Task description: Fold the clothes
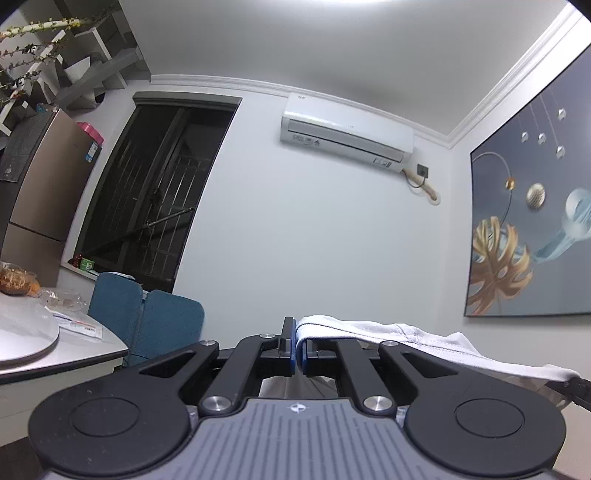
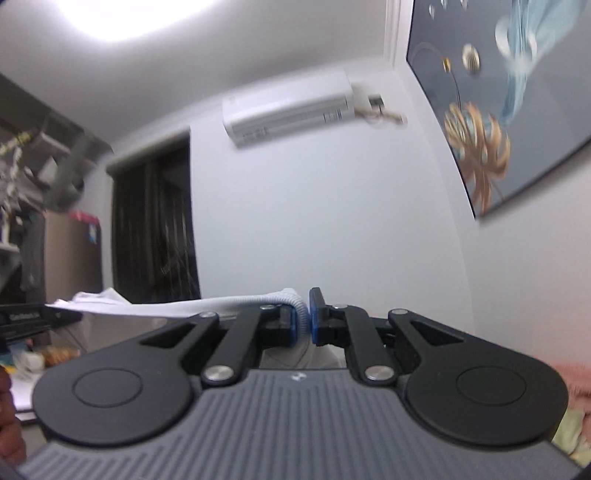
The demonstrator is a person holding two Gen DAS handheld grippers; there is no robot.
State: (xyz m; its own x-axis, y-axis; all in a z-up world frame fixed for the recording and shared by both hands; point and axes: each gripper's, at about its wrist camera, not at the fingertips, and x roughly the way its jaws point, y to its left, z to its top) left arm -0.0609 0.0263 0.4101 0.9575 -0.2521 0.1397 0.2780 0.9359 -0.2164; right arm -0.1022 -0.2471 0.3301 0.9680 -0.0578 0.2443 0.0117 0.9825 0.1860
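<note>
Lift-and-spread step: left gripper [image 1: 298, 345] and right gripper [image 2: 302, 319] each pinch the white garment [image 1: 424, 341], stretched toward three o'clock; next, lay flat.

A: What do you have in front of you?

B: You face a pale wall [image 1: 314, 229] with a white air conditioner [image 1: 347, 134] mounted high, just under the ceiling moulding [image 1: 221, 82]. Left of it you see a dark window [image 1: 155, 192] with bars behind the glass.

A: And to the sides?

B: On your right hangs a large painting [image 1: 532, 229] with gold leaves and spheres. On your left stands a bronze fridge [image 1: 40, 184], and near it two blue chair backs [image 1: 147, 325] sit by the corner of a white table [image 1: 92, 350].

A: The light?

B: A bright ceiling lamp [image 2: 122, 14] glares overhead.
</note>
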